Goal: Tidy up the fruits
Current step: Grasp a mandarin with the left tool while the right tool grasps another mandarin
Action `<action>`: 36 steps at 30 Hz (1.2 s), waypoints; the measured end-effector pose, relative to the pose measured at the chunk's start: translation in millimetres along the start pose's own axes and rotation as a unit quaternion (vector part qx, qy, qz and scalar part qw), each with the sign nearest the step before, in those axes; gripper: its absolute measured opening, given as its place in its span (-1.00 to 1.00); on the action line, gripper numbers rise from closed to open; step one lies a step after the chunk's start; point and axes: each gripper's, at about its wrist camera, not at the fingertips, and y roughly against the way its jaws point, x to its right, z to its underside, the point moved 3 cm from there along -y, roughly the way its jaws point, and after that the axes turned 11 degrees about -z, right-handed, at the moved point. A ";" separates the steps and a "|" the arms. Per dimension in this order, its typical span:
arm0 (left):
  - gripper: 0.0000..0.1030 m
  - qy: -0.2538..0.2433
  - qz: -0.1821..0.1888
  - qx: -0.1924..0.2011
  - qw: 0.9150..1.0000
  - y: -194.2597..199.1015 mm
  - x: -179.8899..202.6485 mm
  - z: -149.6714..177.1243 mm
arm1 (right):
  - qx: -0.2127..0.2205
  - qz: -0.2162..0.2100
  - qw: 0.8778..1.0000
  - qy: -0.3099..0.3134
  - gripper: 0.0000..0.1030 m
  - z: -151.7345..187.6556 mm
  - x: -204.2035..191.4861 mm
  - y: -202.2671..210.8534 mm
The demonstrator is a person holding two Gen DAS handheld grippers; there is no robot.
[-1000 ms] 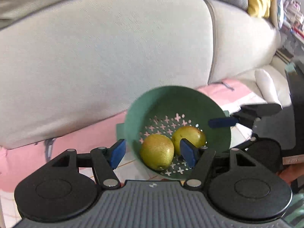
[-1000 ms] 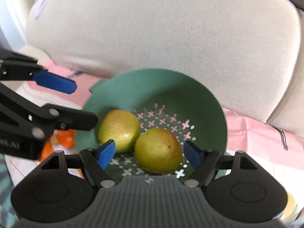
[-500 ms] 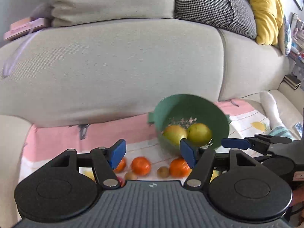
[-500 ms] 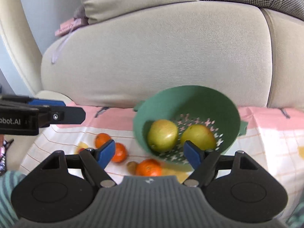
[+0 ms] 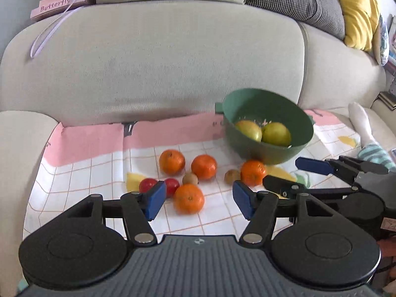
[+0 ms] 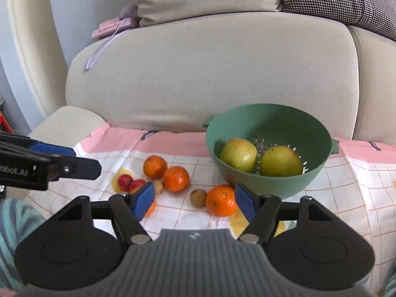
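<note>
A green colander (image 5: 268, 146) (image 6: 269, 173) stands on a checked cloth on the sofa seat and holds two yellow-green pears (image 5: 276, 134) (image 6: 281, 161). Several tangerines (image 5: 188, 198) (image 6: 220, 200), two small red fruits (image 5: 147, 185) (image 6: 125, 182) and two kiwis (image 5: 232, 176) (image 6: 198, 198) lie loose on the cloth left of it. My left gripper (image 5: 196, 200) is open and empty, above the near tangerine. My right gripper (image 6: 194, 199) is open and empty, above the cloth's front. The right gripper also shows in the left wrist view (image 5: 297, 175).
The beige sofa back (image 5: 153, 59) rises right behind the cloth. A pink "Butterfly" box (image 5: 58, 5) with a ribbon sits on top of it. Checked and yellow cushions (image 5: 356, 12) lie at the right. A socked foot (image 5: 361, 123) rests right of the cloth.
Both grippers have pulled back and up from the colander. The colander, close and filling the views a second ago, now sits farther off, and the loose fruit has come into view.
</note>
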 end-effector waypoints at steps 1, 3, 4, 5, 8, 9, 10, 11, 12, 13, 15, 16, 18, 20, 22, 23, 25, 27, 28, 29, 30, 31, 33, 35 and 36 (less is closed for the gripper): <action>0.39 -0.005 -0.004 0.001 1.000 -2.4 1.2 2.9 | -0.003 0.006 1.000 0.005 0.27 4.0 0.1 -3.1; 0.38 -0.011 -0.011 0.004 1.000 -7.9 2.2 8.3 | -0.019 0.013 1.000 0.004 0.21 8.8 3.5 -10.8; 0.38 -0.014 -0.014 0.003 1.000 -11.2 3.2 10.7 | -0.024 0.017 1.000 0.001 0.20 11.7 5.8 -14.0; 0.36 -0.017 -0.015 0.001 1.000 -14.7 4.2 12.8 | -0.029 0.020 0.999 0.001 0.17 13.4 7.6 -16.9; 0.35 -0.021 -0.011 -0.007 1.000 -24.8 5.9 17.5 | -0.040 0.027 0.999 0.002 0.13 17.8 13.9 -25.9; 0.34 -0.023 -0.010 -0.009 1.000 -27.9 6.4 18.6 | -0.042 0.029 0.999 0.001 0.13 18.0 16.6 -29.5; 0.34 -0.024 -0.011 -0.012 1.000 -31.2 6.5 19.3 | -0.043 0.029 0.999 -0.002 0.12 18.2 18.6 -32.3; 0.34 -0.024 -0.012 -0.015 1.000 -34.5 6.2 19.8 | -0.043 0.029 0.999 -0.006 0.09 17.9 20.7 -35.1; 0.34 -0.023 -0.012 -0.018 1.000 -37.9 5.8 20.3 | -0.044 0.028 0.999 -0.011 0.08 18.8 23.1 -38.2; 0.34 -0.021 -0.011 -0.022 0.999 -41.2 5.8 20.4 | -0.046 0.028 0.998 -0.015 0.08 19.0 25.1 -41.0; 0.34 -0.019 -0.010 -0.028 0.999 -48.4 5.8 21.1 | -0.050 0.027 0.998 -0.021 0.06 19.3 28.6 -47.4; 0.34 -0.018 -0.010 -0.031 0.999 -51.8 5.8 21.7 | -0.052 0.026 0.998 -0.024 0.06 18.8 29.4 -51.3; 0.34 -0.017 -0.010 -0.036 0.999 -58.5 6.1 22.7 | -0.054 0.024 0.998 -0.029 0.05 19.1 32.4 -56.5; 0.34 -0.018 -0.009 -0.040 0.999 -64.5 7.0 23.0 | -0.054 0.017 0.998 -0.035 0.05 19.1 35.1 -60.2; 0.30 -0.021 -0.007 -0.043 0.999 -70.4 8.3 22.9 | -0.052 0.015 0.998 -0.041 0.05 18.7 37.3 -64.4; 0.30 -0.023 -0.006 -0.043 0.999 -72.7 9.1 22.8 | -0.052 0.016 0.998 -0.044 0.05 18.5 38.8 -65.7; 0.29 -0.027 -0.006 -0.046 0.999 -77.7 10.7 22.5 | -0.051 0.016 0.997 -0.055 0.05 17.9 42.6 -67.5; 0.28 -0.028 -0.006 -0.051 0.998 -82.5 11.4 23.1 | -0.052 0.013 0.996 -0.068 -0.02 17.7 46.6 -69.2; 0.27 -0.028 -0.006 -0.054 0.998 -85.3 11.3 23.3 | -0.054 0.012 0.996 -0.072 -0.03 18.0 48.2 -70.3; 0.27 -0.027 -0.007 -0.058 0.998 -87.9 11.1 23.9 | -0.055 0.014 0.996 -0.074 -0.04 18.5 49.5 -71.4; 0.27 -0.027 -0.008 -0.060 0.998 -89.7 10.7 24.5 | -0.057 0.015 0.995 -0.076 -0.04 19.1 50.6 -72.4; 0.27 -0.026 -0.007 -0.062 0.998 -91.6 10.2 24.8 | -0.059 0.016 0.995 -0.078 -0.04 19.7 51.6 -73.6; 0.27 -0.025 -0.004 -0.064 0.998 -94.1 10.1 25.3 | -0.061 0.015 0.994 -0.085 -0.04 20.3 53.8 -76.7; 0.27 -0.028 -0.003 -0.063 0.998 -95.9 11.0 25.9 | -0.062 0.010 0.994 -0.092 -0.04 20.4 55.2 -79.3; 0.27 -0.028 -0.003 -0.063 0.998 -96.8 11.4 26.4 | -0.062 0.008 0.994 -0.092 -0.04 20.6 55.6 -80.8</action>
